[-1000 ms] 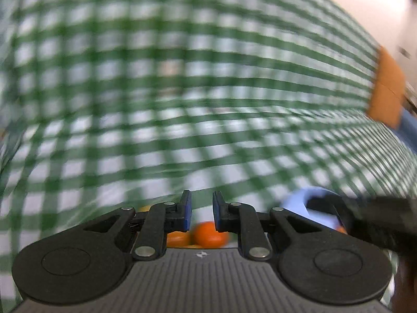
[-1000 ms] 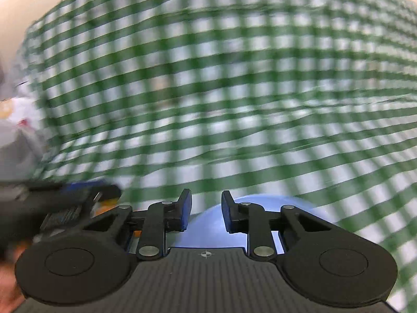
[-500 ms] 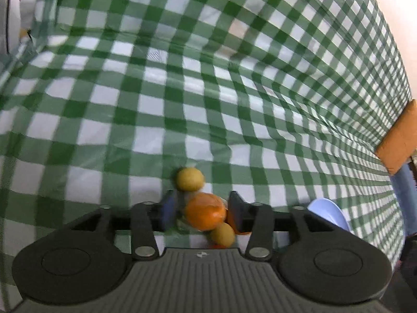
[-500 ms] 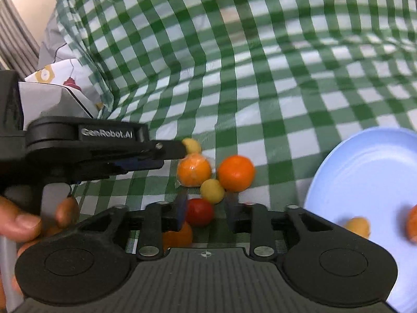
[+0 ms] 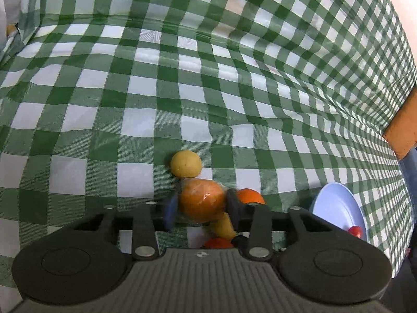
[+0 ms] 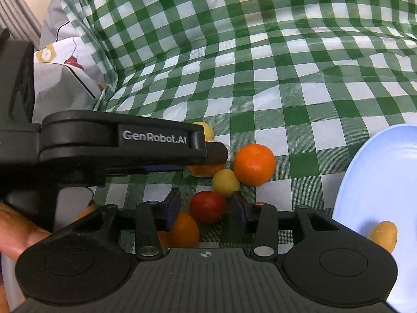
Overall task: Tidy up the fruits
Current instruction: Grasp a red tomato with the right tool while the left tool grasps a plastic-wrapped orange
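Your fruits lie packed together on the checked cloth [image 6: 286,78], so either closing tool may nudge a neighbour and set it rolling.

Right tool [image 6: 206,207]: jaws part-open and closing about the red fruit [image 6: 207,206]; contact is uncertain. A small yellow fruit [image 6: 225,182] sits just beyond its right finger.

Left tool [image 5: 202,204]: jaws closing on the wrapped orange [image 5: 202,199], apparently touching both sides.

Blue plate [image 6: 378,169]: off right.
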`<state>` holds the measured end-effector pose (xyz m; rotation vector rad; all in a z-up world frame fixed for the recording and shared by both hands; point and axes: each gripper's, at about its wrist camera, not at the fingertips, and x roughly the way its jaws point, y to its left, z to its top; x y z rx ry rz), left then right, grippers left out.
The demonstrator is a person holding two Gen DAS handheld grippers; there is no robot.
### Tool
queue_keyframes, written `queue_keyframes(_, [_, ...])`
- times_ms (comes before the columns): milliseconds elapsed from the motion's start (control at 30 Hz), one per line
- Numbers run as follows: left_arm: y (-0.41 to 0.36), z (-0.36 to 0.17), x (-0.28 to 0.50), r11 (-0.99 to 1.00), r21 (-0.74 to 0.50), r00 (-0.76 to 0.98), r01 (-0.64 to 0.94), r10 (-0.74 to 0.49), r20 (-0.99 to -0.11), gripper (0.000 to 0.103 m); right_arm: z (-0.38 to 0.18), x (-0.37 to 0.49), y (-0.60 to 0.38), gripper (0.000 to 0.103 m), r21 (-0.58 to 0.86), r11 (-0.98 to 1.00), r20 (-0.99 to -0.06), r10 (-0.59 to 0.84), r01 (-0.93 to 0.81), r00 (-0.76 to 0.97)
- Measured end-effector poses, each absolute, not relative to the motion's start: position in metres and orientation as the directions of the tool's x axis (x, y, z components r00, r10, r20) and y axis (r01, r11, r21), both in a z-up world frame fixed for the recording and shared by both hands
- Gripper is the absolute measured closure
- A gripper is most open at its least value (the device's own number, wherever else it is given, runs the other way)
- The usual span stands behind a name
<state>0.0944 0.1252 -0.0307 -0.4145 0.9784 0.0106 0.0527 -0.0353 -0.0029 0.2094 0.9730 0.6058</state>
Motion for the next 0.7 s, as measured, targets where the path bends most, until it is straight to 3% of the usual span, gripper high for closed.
queue_keyframes(33, [0.125,-0.03,0.094,0.925,-0.328,0.566,-0.194,-0.167,-0.807,0.061,-0.002,0.052,-0.036,0.068,0.426,0.815,-0.711,0.569,-0.392,0.412])
queue_keyframes(100, [0.124,-0.029,0.094,0.929,-0.317,0.568,-0.193,-0.158,-0.808,0.061,-0.001,0.052,-0.037,0.071,0.415,0.816,-0.712,0.566,-0.402,0.415])
queue_keyframes(267, [0.13,-0.016,0.093,0.935,-0.295,0.593,-0.199,-0.124,-0.795,0.061,0.007,0.045,-0.039,0.072,0.338,0.835,-0.703,0.53,-0.433,0.474])
queue_keyframes(400, [0.127,-0.01,0.091,0.958,-0.196,0.594,-0.208,-0.035,-0.803,0.061,0.022,0.038,-0.039,0.072,0.222,0.847,-0.688,0.487,-0.484,0.538])
queue_keyframes(533, [0.116,-0.02,0.092,0.98,-0.1,0.545,-0.172,0.01,-0.839,0.061,0.013,0.037,-0.035,0.072,0.085,0.86,-0.743,0.391,-0.504,0.542])
queue_keyframes(700, [0.105,-0.028,0.095,0.99,-0.036,0.53,-0.136,0.042,-0.847,0.06,0.005,0.043,-0.04,0.071,0.088,0.862,-0.762,0.381,-0.499,0.524])
